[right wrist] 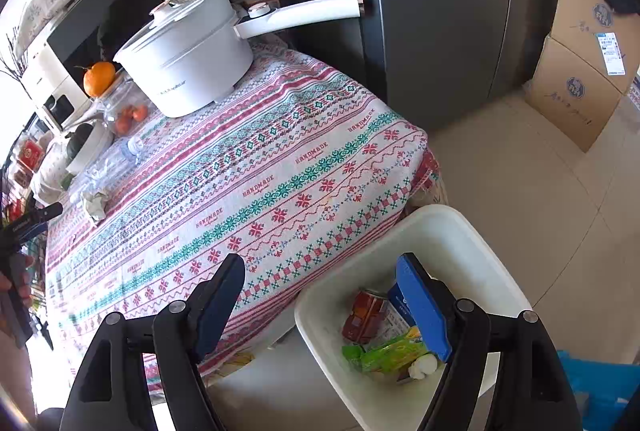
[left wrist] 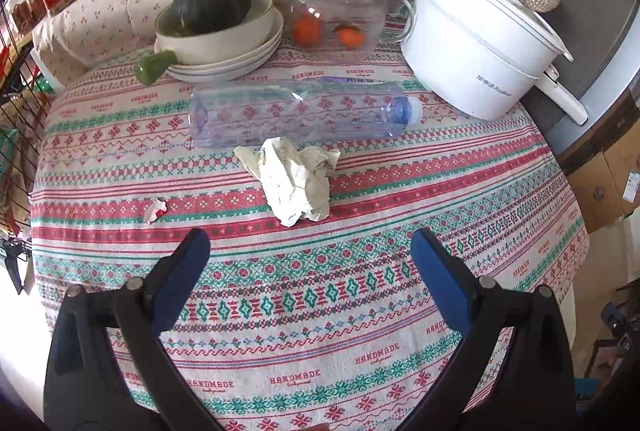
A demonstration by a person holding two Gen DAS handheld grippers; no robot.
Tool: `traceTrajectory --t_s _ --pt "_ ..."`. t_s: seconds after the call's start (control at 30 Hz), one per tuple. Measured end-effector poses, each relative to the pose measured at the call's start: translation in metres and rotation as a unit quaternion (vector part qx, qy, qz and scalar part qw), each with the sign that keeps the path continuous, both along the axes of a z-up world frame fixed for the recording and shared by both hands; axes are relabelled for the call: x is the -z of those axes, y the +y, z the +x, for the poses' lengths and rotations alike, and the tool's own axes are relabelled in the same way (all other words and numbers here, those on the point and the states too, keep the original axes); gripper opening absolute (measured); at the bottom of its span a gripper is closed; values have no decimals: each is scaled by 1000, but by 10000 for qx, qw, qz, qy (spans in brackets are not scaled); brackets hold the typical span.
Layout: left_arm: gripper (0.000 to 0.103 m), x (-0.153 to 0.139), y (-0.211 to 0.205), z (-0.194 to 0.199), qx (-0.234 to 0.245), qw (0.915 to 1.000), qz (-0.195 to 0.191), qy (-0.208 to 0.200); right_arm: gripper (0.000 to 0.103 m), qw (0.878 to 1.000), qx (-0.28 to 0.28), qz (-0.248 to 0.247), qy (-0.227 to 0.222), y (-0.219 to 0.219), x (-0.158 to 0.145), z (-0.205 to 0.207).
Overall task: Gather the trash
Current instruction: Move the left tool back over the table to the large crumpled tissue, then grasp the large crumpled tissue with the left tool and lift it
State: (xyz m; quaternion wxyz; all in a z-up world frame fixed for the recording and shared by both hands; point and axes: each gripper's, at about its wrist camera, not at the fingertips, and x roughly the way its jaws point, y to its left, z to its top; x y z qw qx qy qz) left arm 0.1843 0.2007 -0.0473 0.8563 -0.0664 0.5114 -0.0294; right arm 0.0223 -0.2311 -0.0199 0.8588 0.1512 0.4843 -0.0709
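Left gripper (left wrist: 310,251) gapes empty just short of the crumpled white paper wad (left wrist: 294,181); right gripper (right wrist: 320,277), jaws apart, hangs over the white plastic bin (right wrist: 472,231). Risk: the clear plastic bottle (left wrist: 304,111) touching the wad could roll if nudged.

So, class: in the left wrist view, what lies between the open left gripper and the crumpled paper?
Only bare patterned tablecloth lies between the left gripper and the crumpled paper; the left wrist view shows it.

Wire rack (left wrist: 16,79) cut by left edge; bin (right wrist: 320,315) contents partly hidden behind right gripper (right wrist: 320,287) finger.
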Motion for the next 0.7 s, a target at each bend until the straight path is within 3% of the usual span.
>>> traceTrajectory --t_s 0.2,0.43,0.6,0.67,0.7 --pt "86 45 18 20 -518 9978 -361 204 80 9998 2 -26 190 3 12 9" --pt "78 64 5 25 -534 9968 -592 37 80 9997 22 1 223 -1 12 9" --pt "71 71 -11 31 -556 9979 -336 -53 80 9998 -90 -78 128 2 5 8" --pt "62 73 -16 35 -584 9982 -44 -112 80 9998 -98 -128 140 3 4 8" --pt "49 73 -19 35 -587 9982 57 -135 80 9997 -93 -138 153 2 5 8"
